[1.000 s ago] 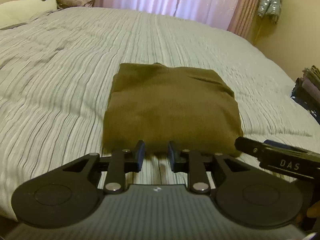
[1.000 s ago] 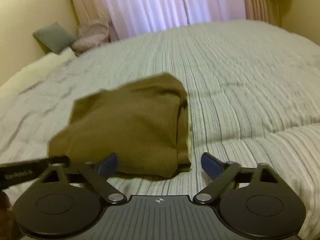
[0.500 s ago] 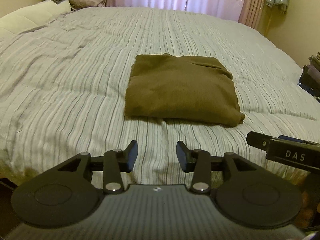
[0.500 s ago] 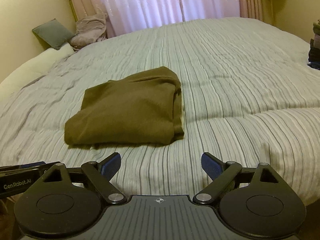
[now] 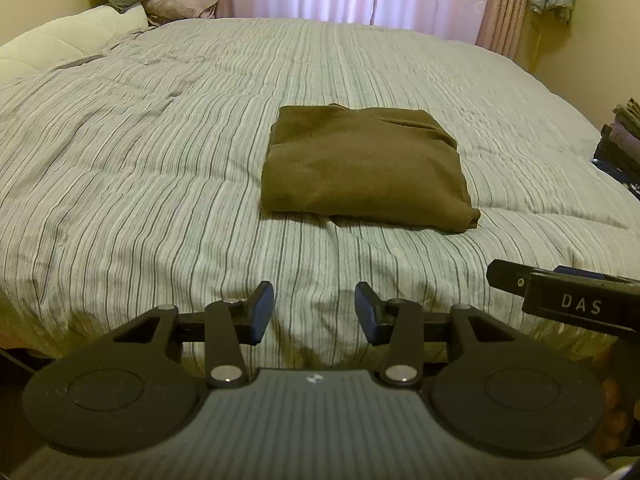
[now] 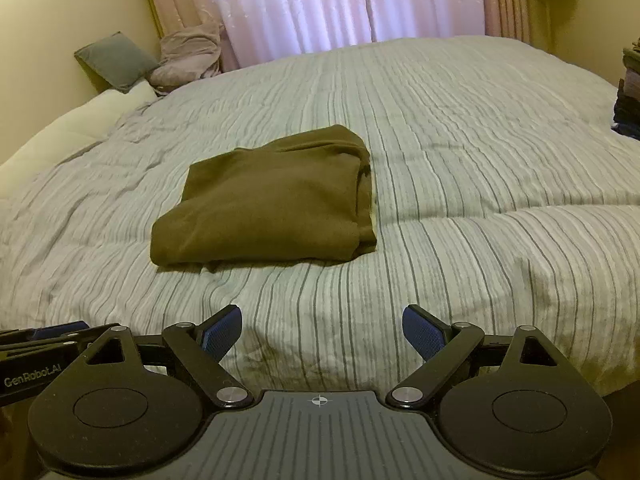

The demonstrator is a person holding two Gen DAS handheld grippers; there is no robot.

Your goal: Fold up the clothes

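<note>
olive-brown cloth, a folded garment [image 5: 366, 168], lies flat on the striped bedspread [image 5: 140, 168] near the middle of the bed, a neat rectangle with a small flap poking out under its near edge. the left gripper [image 5: 315, 311] hangs over the near edge of the bed, well short of the garment, its jaws opening with nothing between them. the right gripper [image 6: 322, 330] sits beside it, jaws spread wide and empty. pink curtains [image 6: 340, 4] hang behind the bed, with pillows [image 6: 116, 60] at the far left corner.
</note>
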